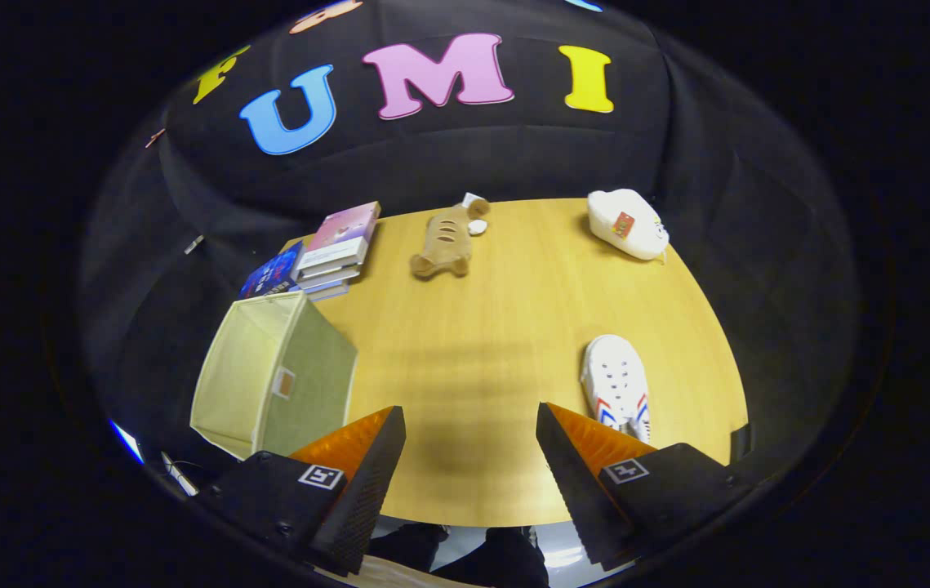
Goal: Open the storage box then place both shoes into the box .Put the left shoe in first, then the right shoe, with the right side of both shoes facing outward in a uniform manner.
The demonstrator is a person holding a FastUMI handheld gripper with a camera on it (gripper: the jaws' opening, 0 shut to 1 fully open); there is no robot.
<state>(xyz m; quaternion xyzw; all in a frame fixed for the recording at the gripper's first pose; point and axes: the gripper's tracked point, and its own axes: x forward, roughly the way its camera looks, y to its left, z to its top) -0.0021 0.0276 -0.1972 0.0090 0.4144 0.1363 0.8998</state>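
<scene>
Down at the lower left of the frame sits the storage box, a pale green fabric cube with its top open and a small tab on the side facing the middle of the table; its near corner lies just ahead of the left finger and partly behind it. One white shoe with red and blue stripes along its side lies at the lower right, toe pointing away, its heel end tucked just behind the right finger. The gripper hangs above the near edge of the wooden table, its jaws spread wide with nothing between them but bare tabletop and their own shadow.

Farther out, a stack of books rests at the upper left of the table, just beyond the box and close to it. A brown plush toy lies near the far edge at upper centre, with a small white thing touching its far end; what that is I cannot tell. A white object with a small red patch sits at the upper right, well apart from the shoe. The wide stretch of table between box and shoe is open. Below the fingers, past the table's near edge, dark shapes show that may be a person's feet.
</scene>
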